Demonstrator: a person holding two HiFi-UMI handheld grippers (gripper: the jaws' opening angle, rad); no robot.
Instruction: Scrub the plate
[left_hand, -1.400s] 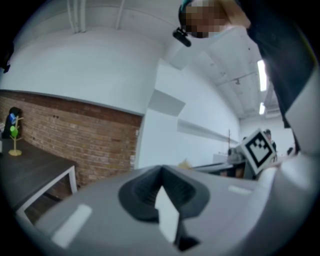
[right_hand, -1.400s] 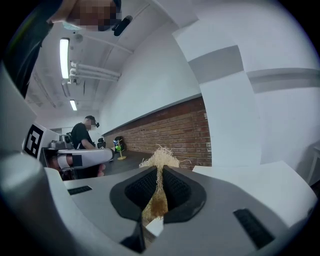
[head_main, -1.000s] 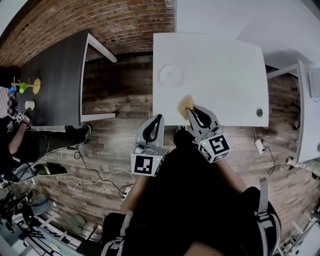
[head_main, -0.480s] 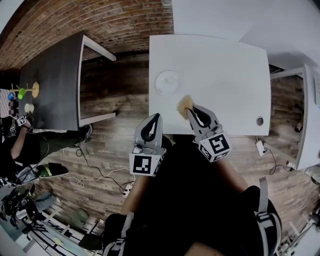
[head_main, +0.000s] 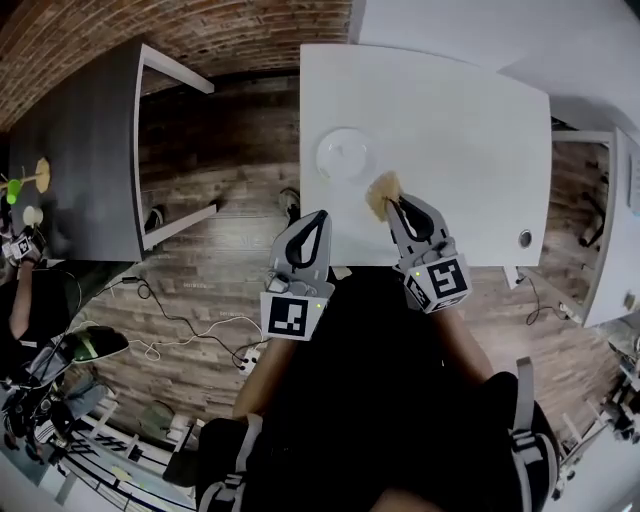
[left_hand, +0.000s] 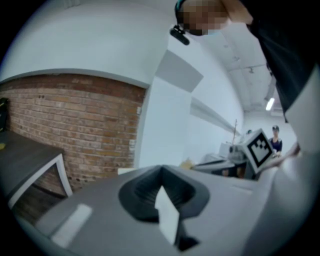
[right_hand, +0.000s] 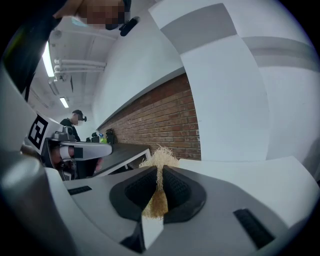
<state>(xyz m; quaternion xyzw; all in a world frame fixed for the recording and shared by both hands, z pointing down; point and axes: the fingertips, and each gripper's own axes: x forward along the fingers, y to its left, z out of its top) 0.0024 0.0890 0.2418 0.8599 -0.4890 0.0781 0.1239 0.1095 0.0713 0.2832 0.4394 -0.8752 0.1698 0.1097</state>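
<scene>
White table (head_main: 450, 110): right hand-held gripper (head_main: 394, 203) pinches scrubber (head_main: 382, 189) near plate (head_main: 346, 153); left hand-held gripper (head_main: 320, 216) clenched (empty) at edge.

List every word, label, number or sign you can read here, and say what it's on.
No readable text anywhere.
Marker cube on the left gripper: black-and-white square pattern, not letters.
Marker cube on the right gripper: same kind of pattern.
Plate, scrubber, white table: no print visible.
</scene>
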